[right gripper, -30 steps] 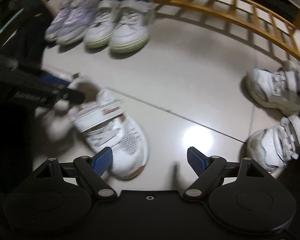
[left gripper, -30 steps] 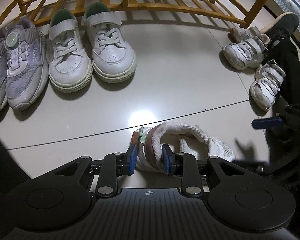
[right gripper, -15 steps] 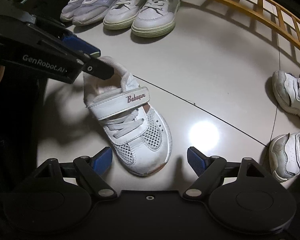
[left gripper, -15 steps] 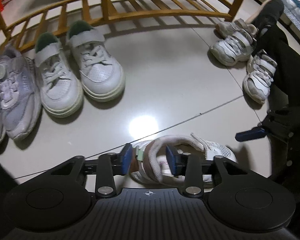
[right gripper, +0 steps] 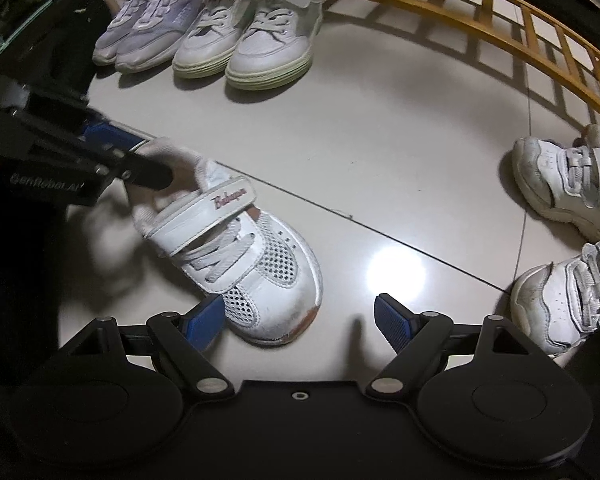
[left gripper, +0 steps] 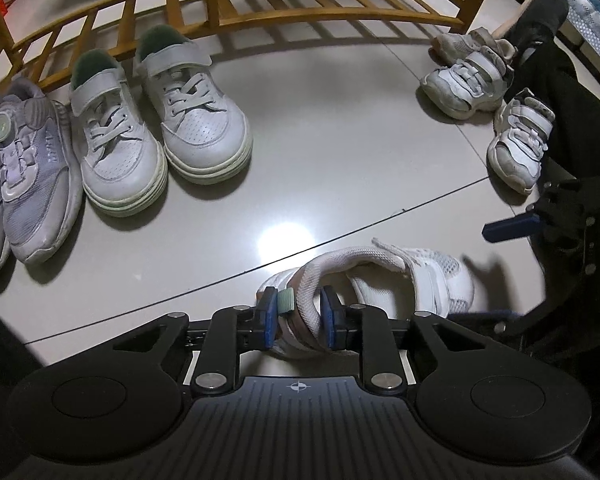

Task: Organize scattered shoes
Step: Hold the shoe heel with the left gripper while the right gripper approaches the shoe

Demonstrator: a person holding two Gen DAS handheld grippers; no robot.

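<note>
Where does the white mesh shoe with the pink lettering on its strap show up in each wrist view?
Left wrist: white mesh shoe at bottom centre, its heel collar clamped between the left gripper pads, toe pointing right.
Right wrist: same shoe left of centre, toe toward the camera.
Shared landmark: the green-soled white pair beside the wooden rail.

free: mid floor (right gripper: 400, 168) | blocked: shoe pairs (right gripper: 244, 40), wooden rail (right gripper: 500, 24)

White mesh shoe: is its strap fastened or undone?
Fastened: the strap lies flat across the white mesh shoe, above the laces.
</note>
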